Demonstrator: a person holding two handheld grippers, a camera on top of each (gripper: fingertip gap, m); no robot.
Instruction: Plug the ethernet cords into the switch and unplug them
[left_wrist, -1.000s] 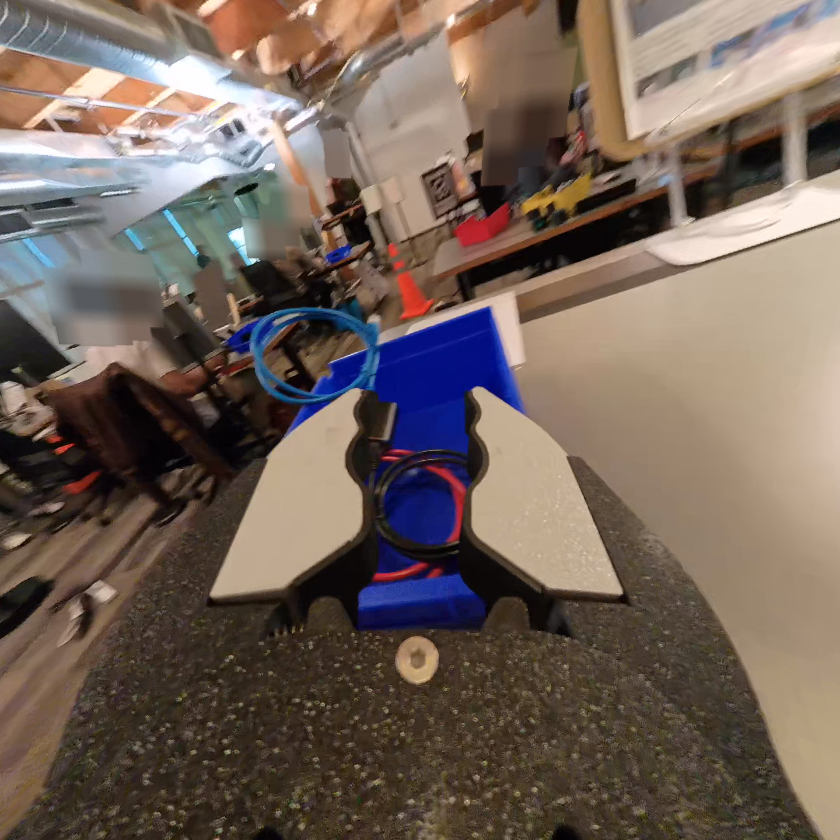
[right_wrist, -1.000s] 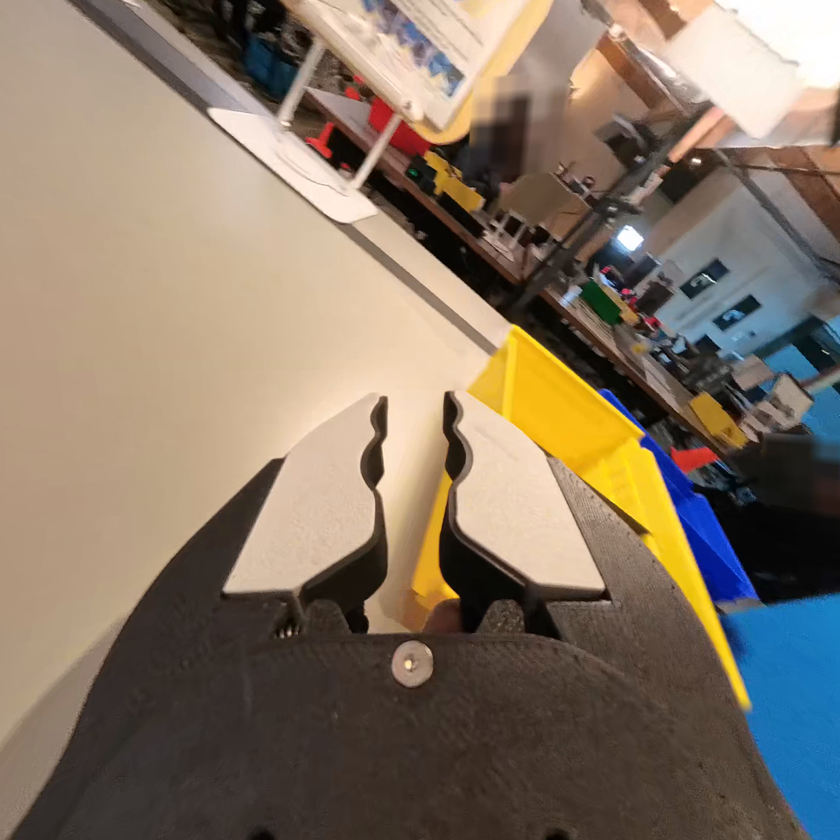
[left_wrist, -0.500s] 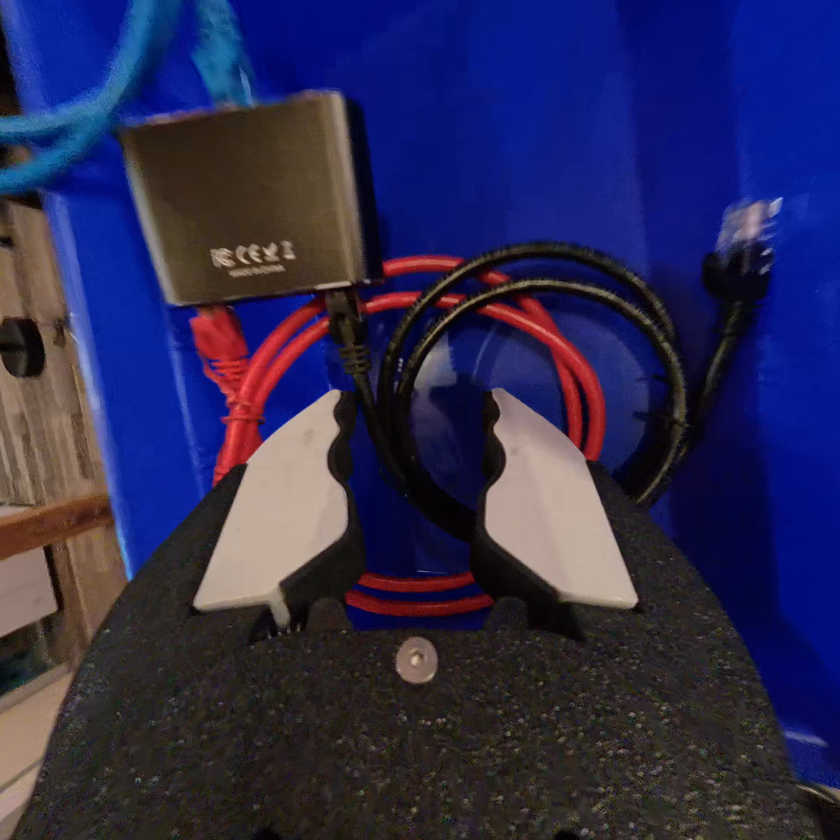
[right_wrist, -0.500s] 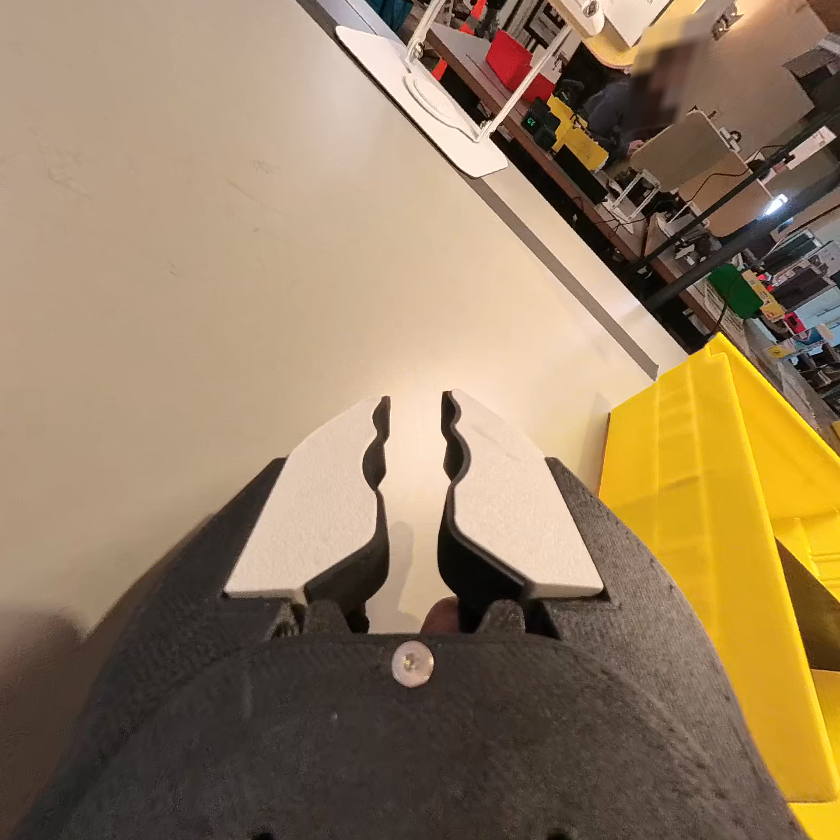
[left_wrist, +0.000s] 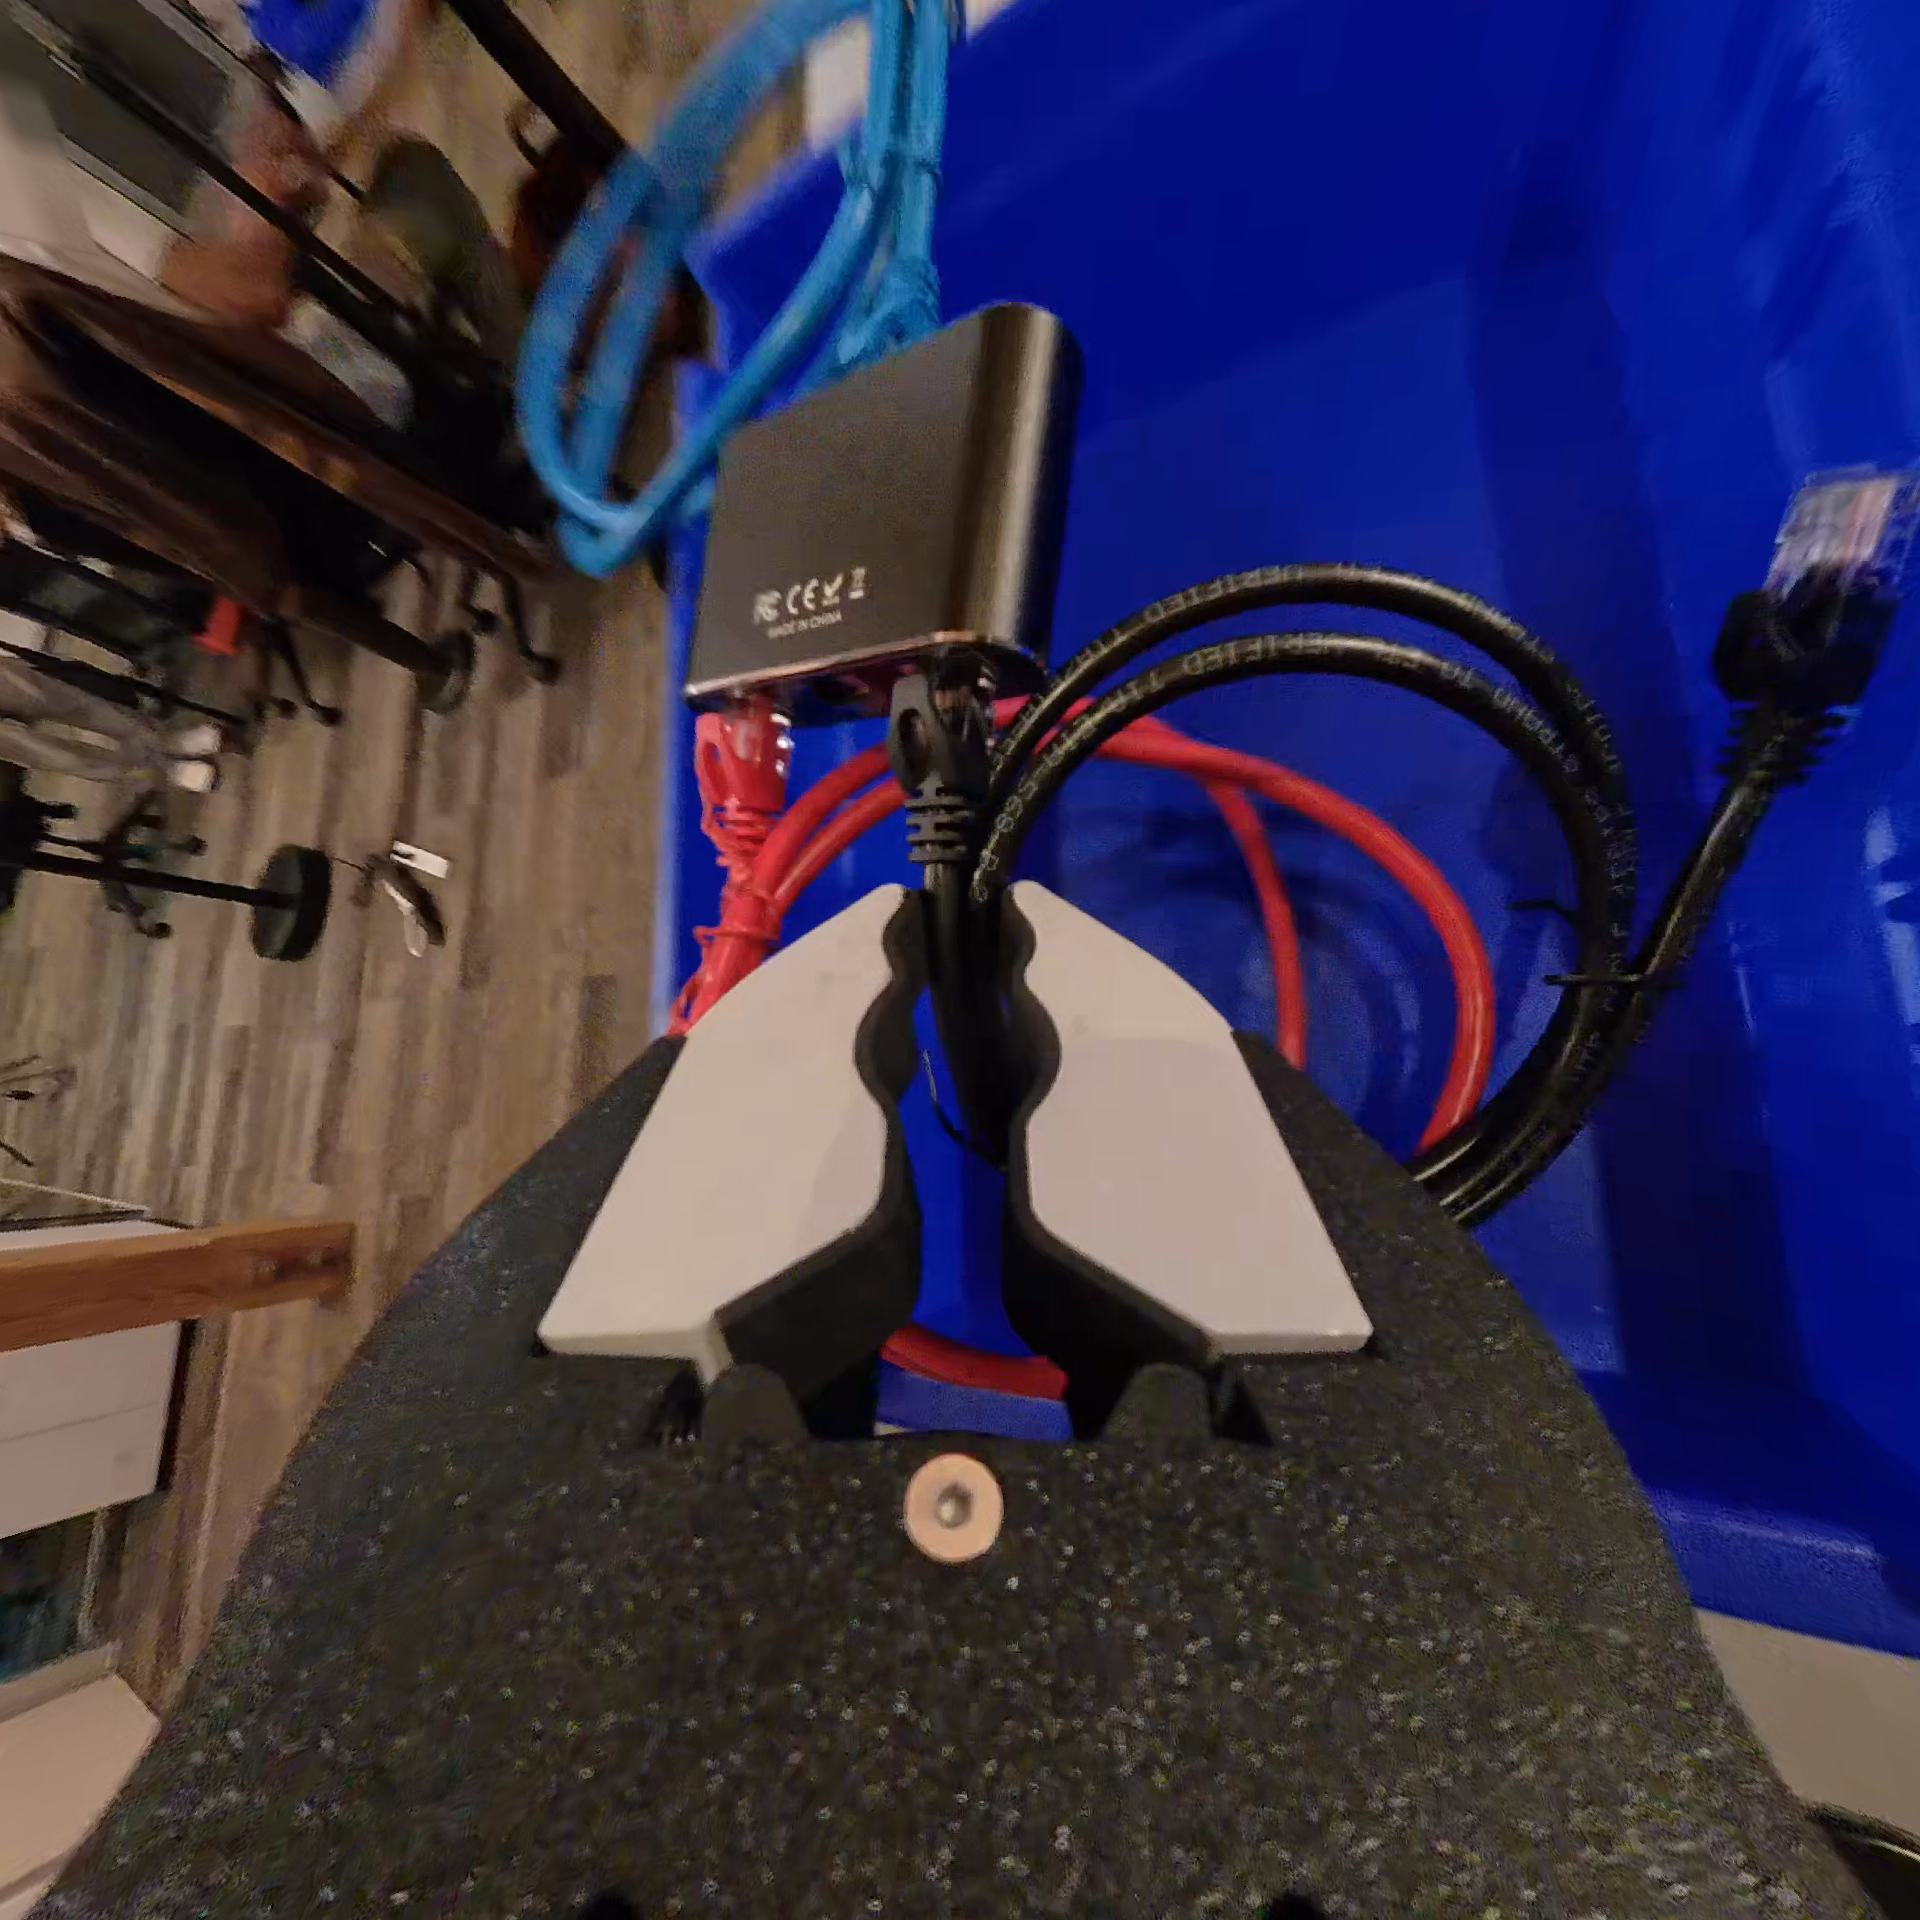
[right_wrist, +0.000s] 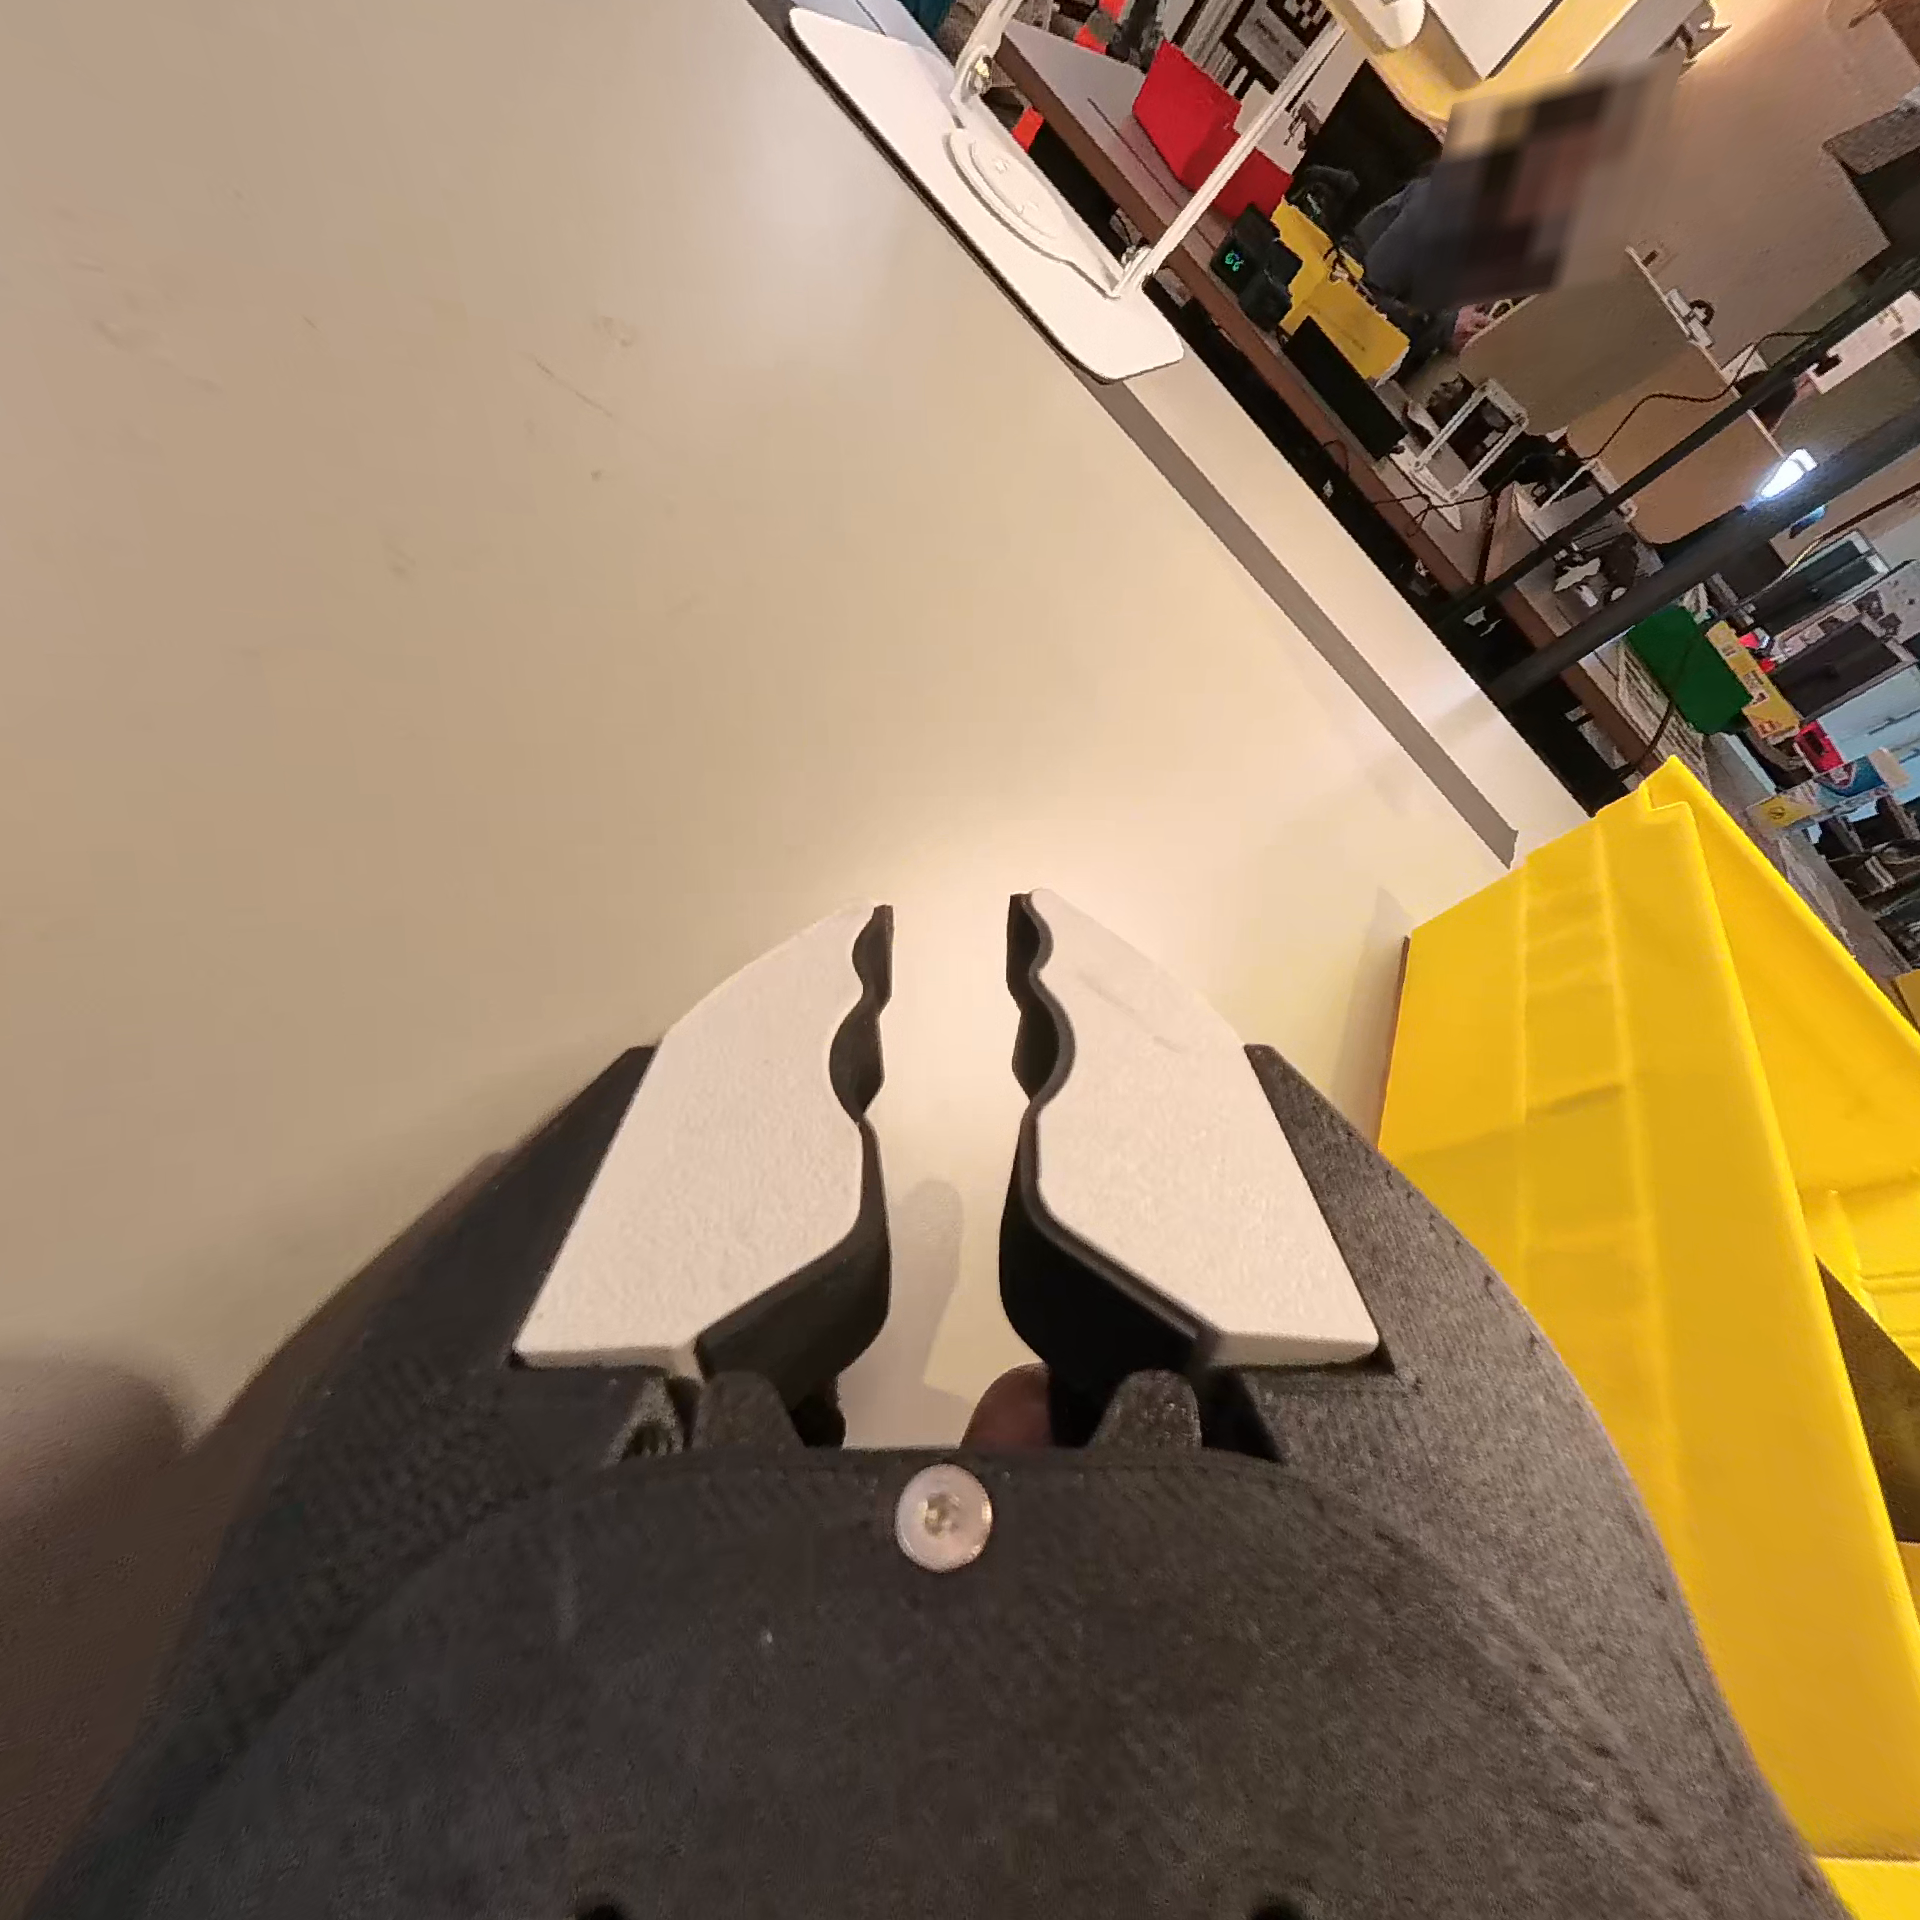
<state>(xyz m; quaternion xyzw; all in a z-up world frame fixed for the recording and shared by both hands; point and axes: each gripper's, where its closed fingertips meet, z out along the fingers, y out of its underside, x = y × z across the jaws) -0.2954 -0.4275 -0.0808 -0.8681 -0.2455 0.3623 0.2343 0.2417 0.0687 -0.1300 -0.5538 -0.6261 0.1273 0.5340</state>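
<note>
One switch (left_wrist: 883, 499), three cords: black (left_wrist: 1351, 665), red (left_wrist: 1351, 831), blue (left_wrist: 665, 312); one blue bin (left_wrist: 1455, 312), one yellow bin (right_wrist: 1621, 1143), two grippers (left_wrist: 961, 914) (right_wrist: 948, 914)

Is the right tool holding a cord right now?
No. The right tool is open and empty over the bare white table, beside the yellow bin.

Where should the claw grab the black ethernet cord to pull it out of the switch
Probably the ribbed boot of the black ethernet cord, just under the switch, coming in along the cord's own line from below. The left claw now pinches the thin cable lower down, which may strain it.
</note>
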